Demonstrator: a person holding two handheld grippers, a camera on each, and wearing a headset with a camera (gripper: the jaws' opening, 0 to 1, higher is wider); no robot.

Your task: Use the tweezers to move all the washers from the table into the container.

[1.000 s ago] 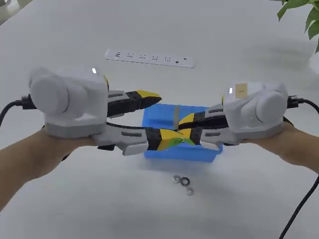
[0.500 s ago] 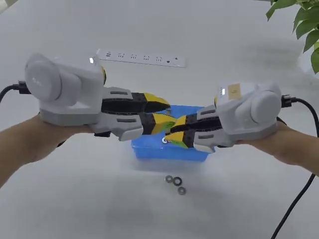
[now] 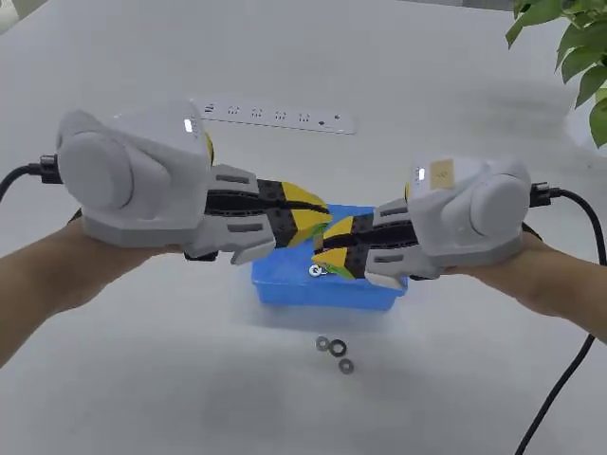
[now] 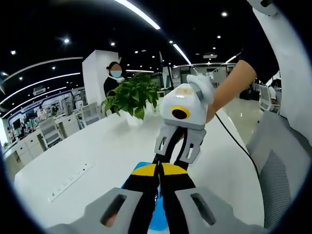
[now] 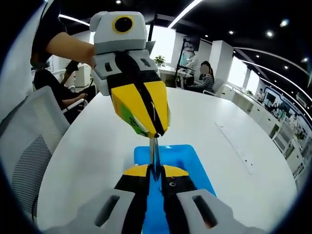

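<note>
"Head view, biggest things first; what are you holding?"

"My two meet over the middle: the left hand-held gripper [image 3: 318, 216] and the right hand-held gripper [image 3: 327, 252], tip to tip, each clenched on the tweezers [image 5: 154, 151], which bridge them in the right gripper view; below sits the blue container [image 3: 327, 287]; three washers [image 3: 334, 349] lie clustered on the counter [image 3: 142, 398] just in front of it, untouched."

"So which step?"

"Seating the tweezers, I'd judge; no pick begun; next, one side must let go and the other carry the tips down to the washers; they lie flat and thin, so a shallow angle and a light squeeze."

"And the surroundings?"

"Open office under strip lights, people seated far off; the counter is plain white and smooth; a leafy plant [image 3: 569, 57] at its far right; a white power strip [image 3: 275, 118] beyond the container, well apart from the work."
</note>
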